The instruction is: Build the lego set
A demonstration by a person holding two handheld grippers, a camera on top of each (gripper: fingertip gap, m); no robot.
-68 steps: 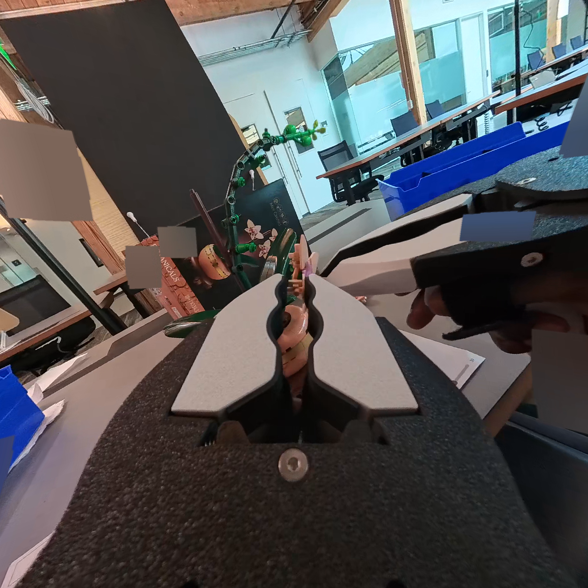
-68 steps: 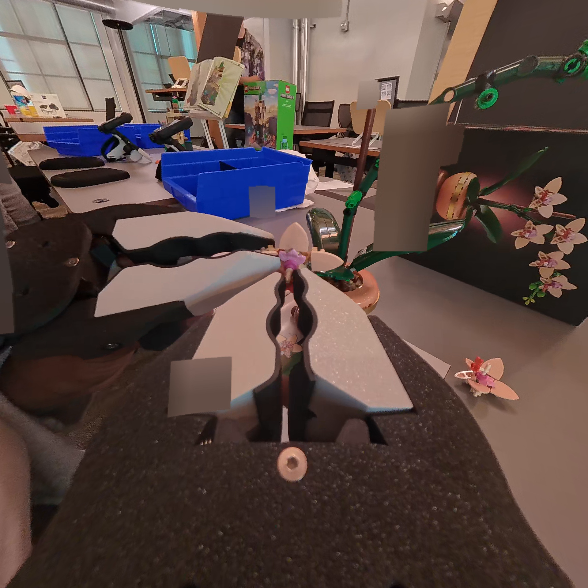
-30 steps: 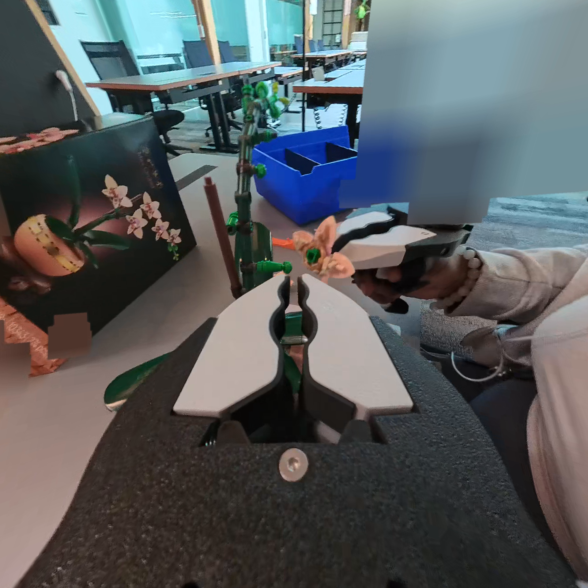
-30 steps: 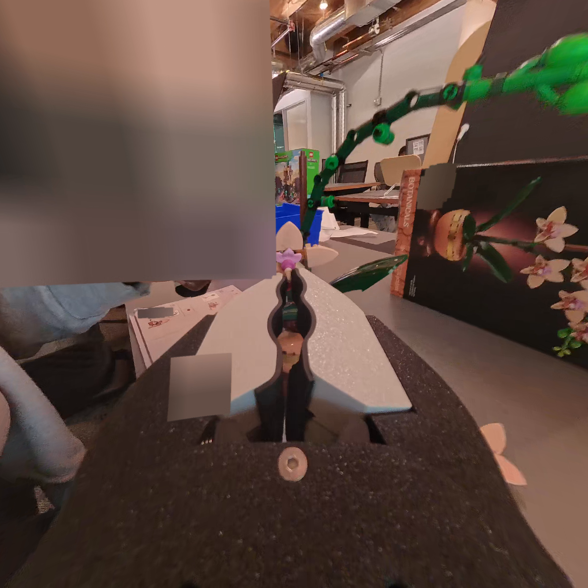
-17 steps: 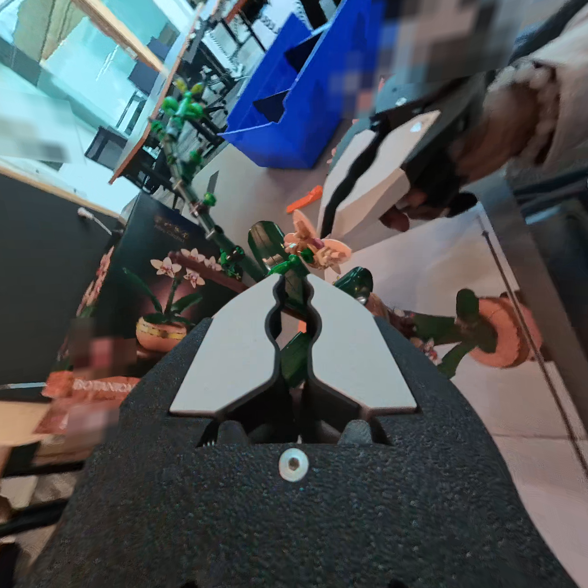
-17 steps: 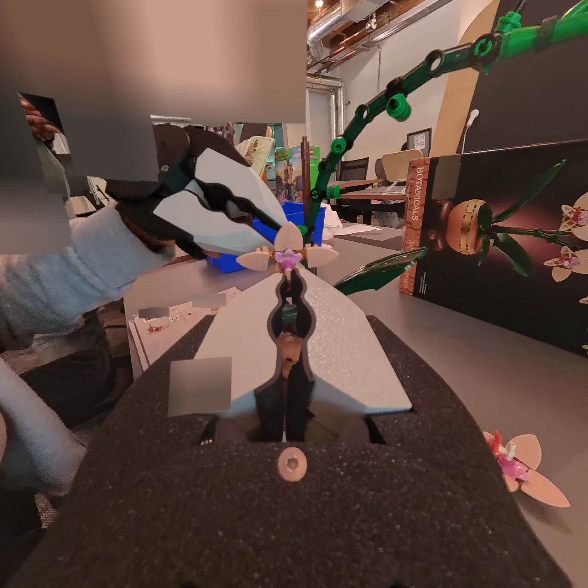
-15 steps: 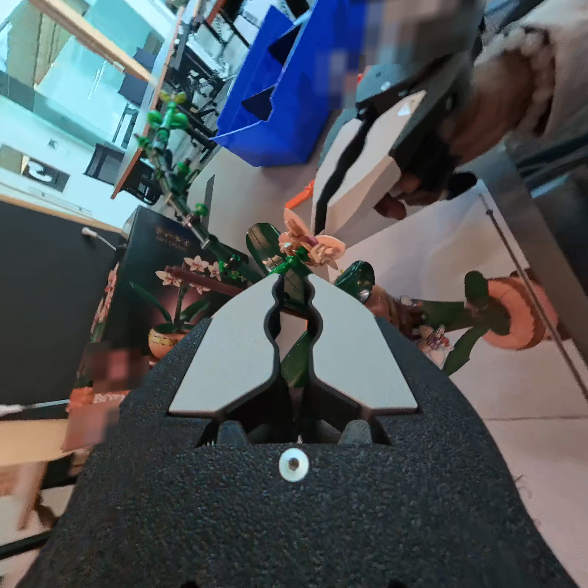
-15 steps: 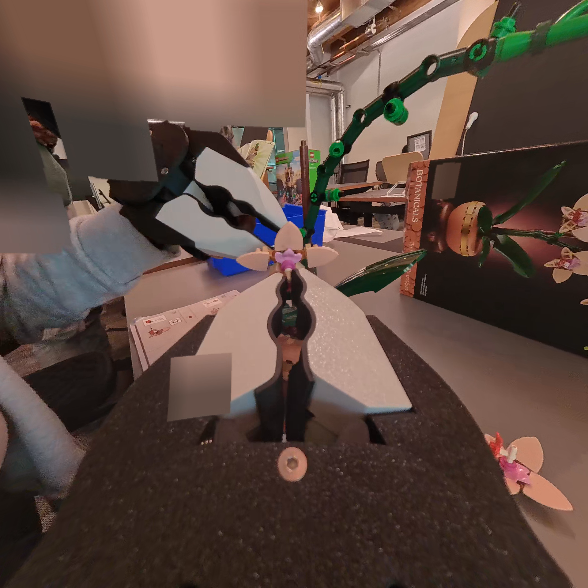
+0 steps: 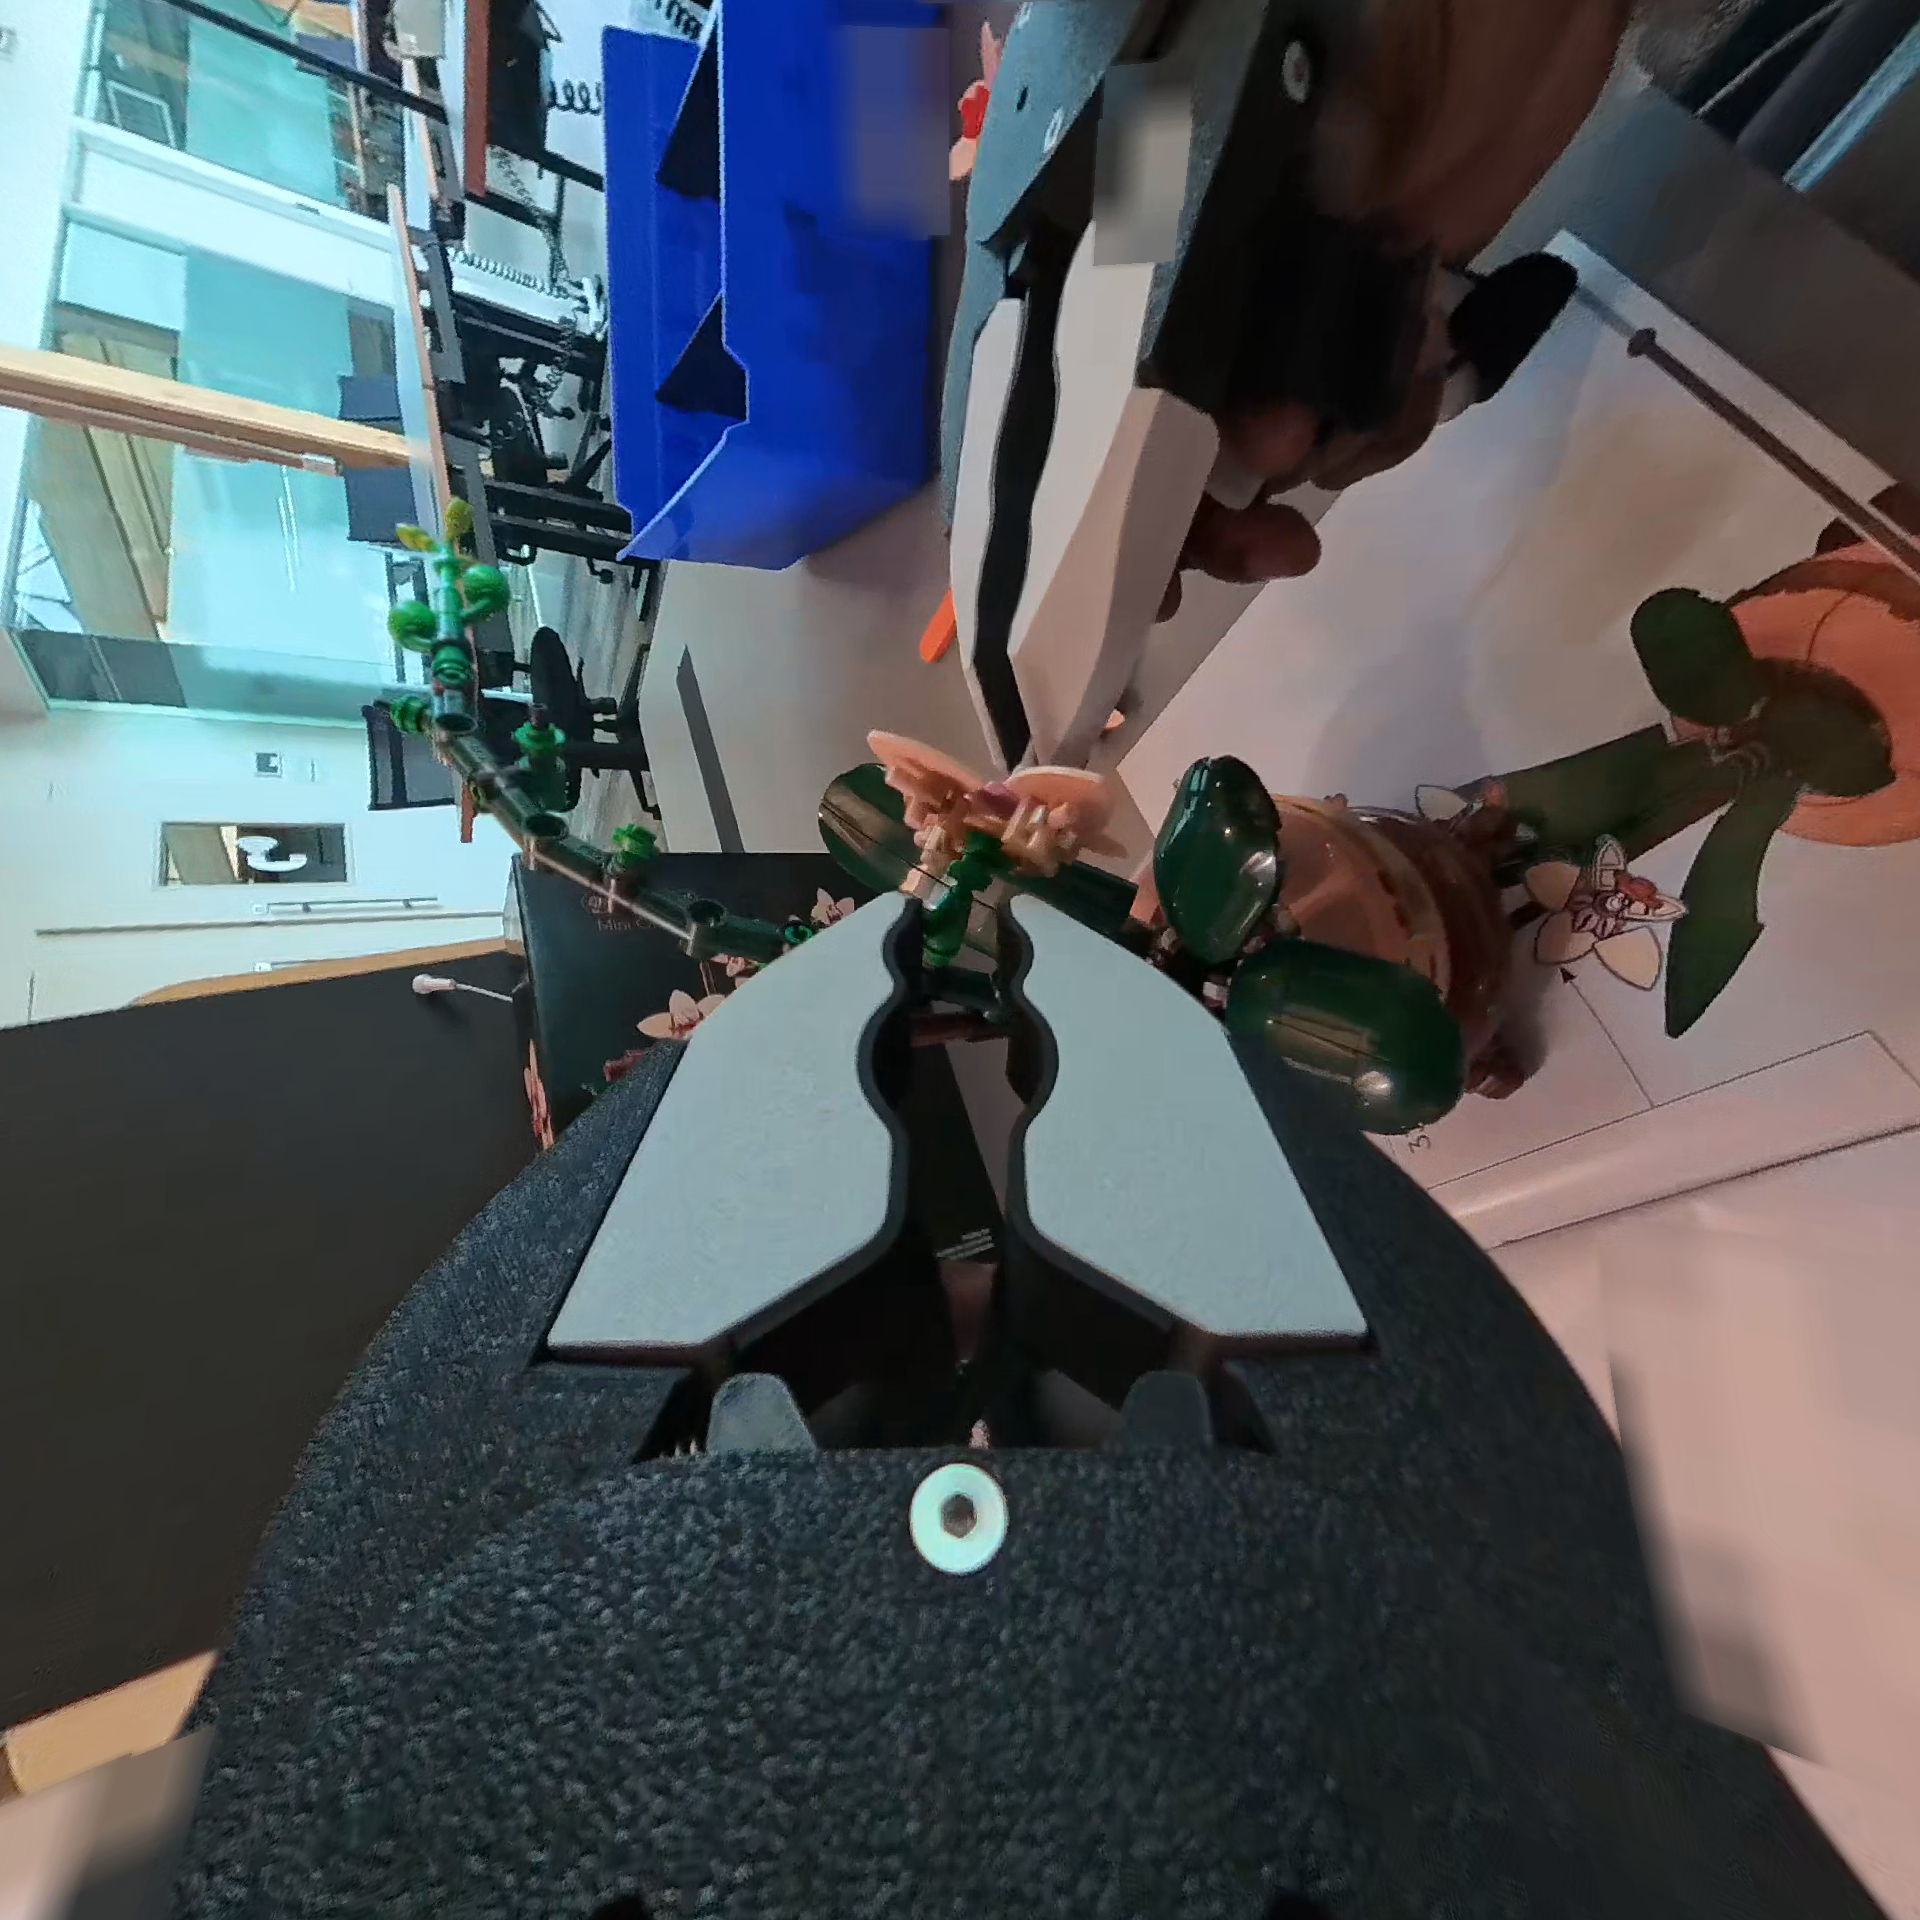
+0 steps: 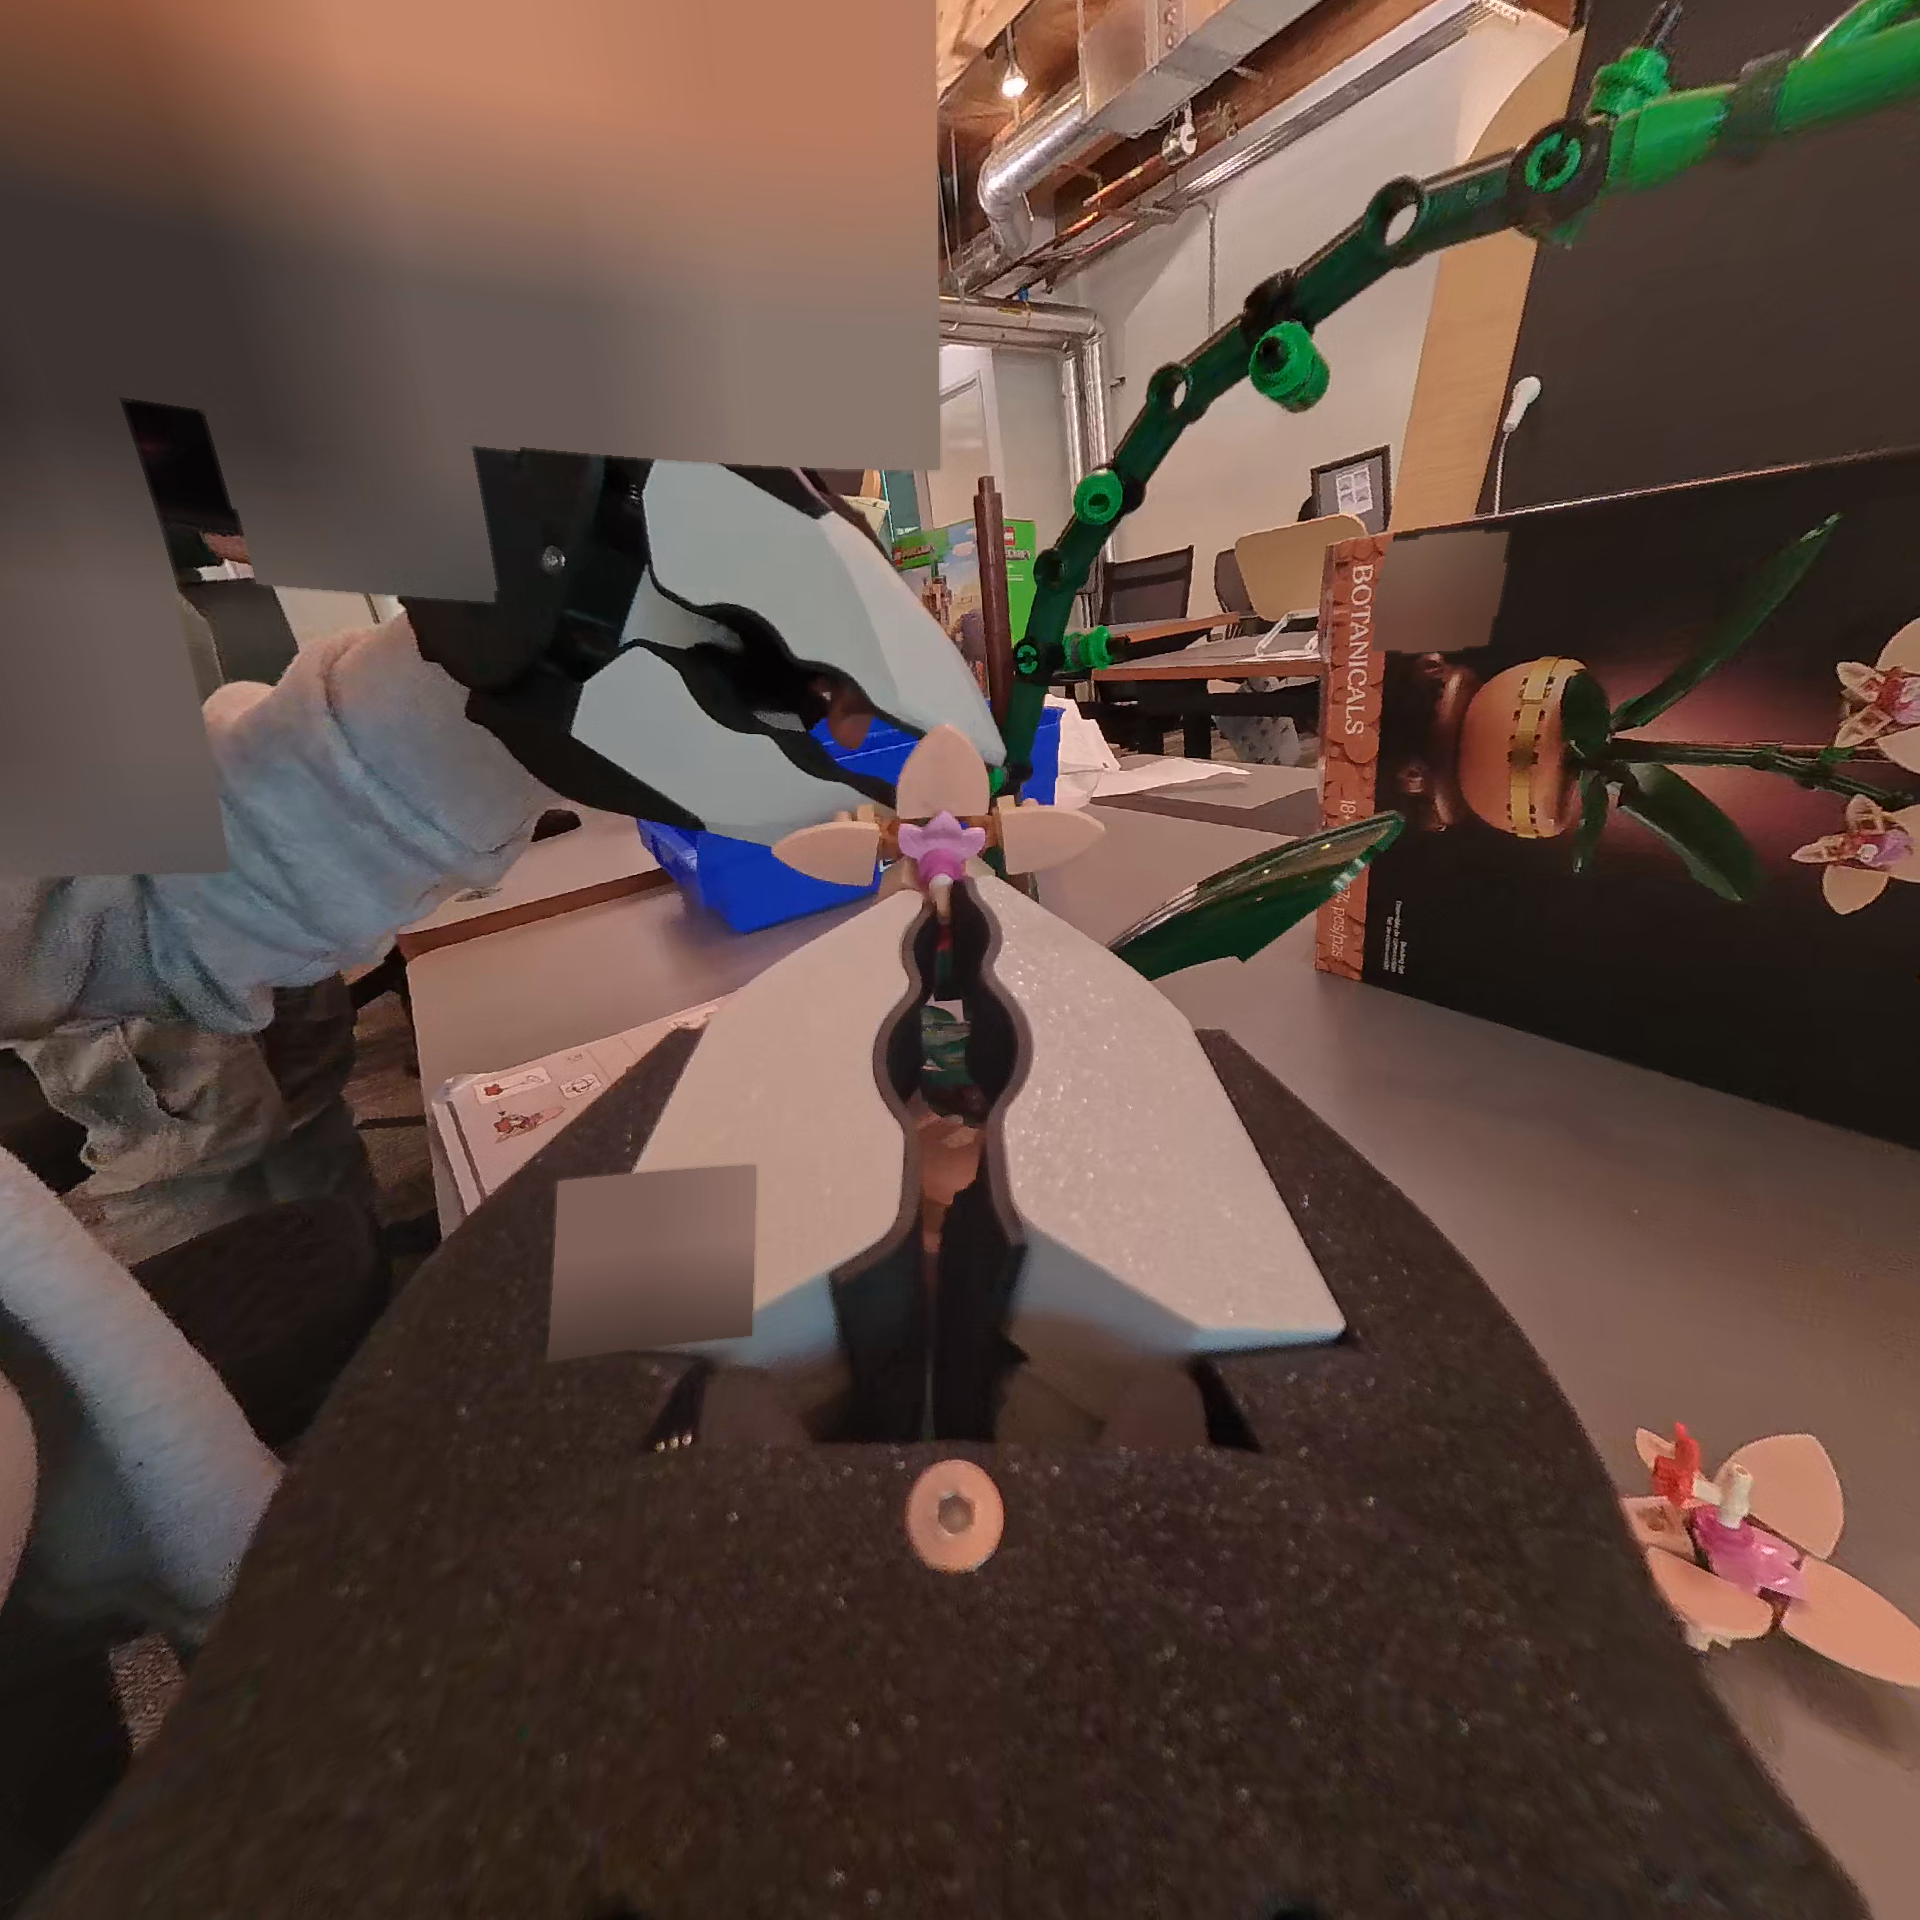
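**Fingers pinching stem and flower**

Fingers [image 9: 748, 1132] of the left gripper [image 9: 956, 925] are clenching on the green stem [image 9: 582, 852]. Rightward, the right gripper [image 10: 943, 904] is gripping a pink flower [image 10: 940, 831] at that stem; another flower [image 10: 1745, 1538] is lying on the bench [image 10: 1558, 1195].

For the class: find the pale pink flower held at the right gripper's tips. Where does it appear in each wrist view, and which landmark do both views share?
Left wrist view: the flower sits just above centre, beyond the left gripper, under the right gripper's tips.
Right wrist view: the flower sits above centre, at the right gripper.
Shared landmark: the blue bin.
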